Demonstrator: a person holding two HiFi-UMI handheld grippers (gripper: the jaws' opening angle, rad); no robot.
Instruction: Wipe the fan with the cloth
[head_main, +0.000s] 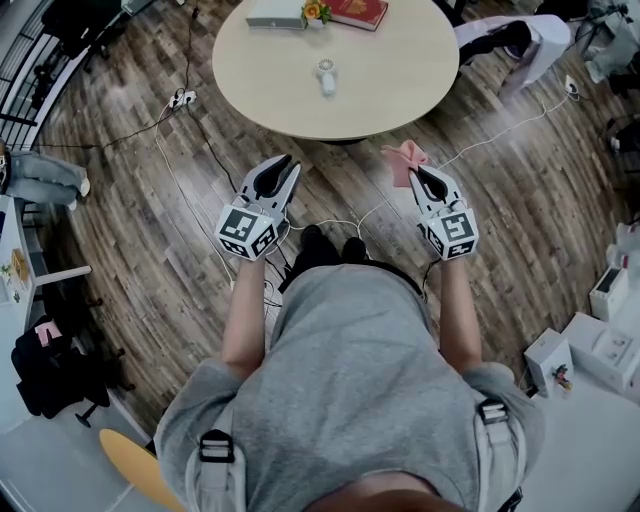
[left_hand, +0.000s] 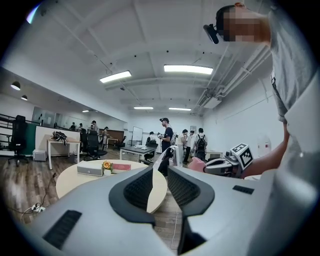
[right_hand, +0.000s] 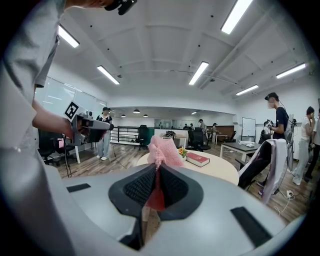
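A small white fan lies on the round beige table, ahead of both grippers and apart from them. My right gripper is shut on a pink cloth, short of the table's near edge. In the right gripper view the cloth bunches up above the jaws and hides part of the table. My left gripper hovers to the left at about the same height. Its jaws stand a narrow gap apart with nothing between them.
A red book, a white box and an orange flower sit at the table's far side. Cables and a power strip lie on the wooden floor. A chair with a jacket stands at the right. Several people stand behind.
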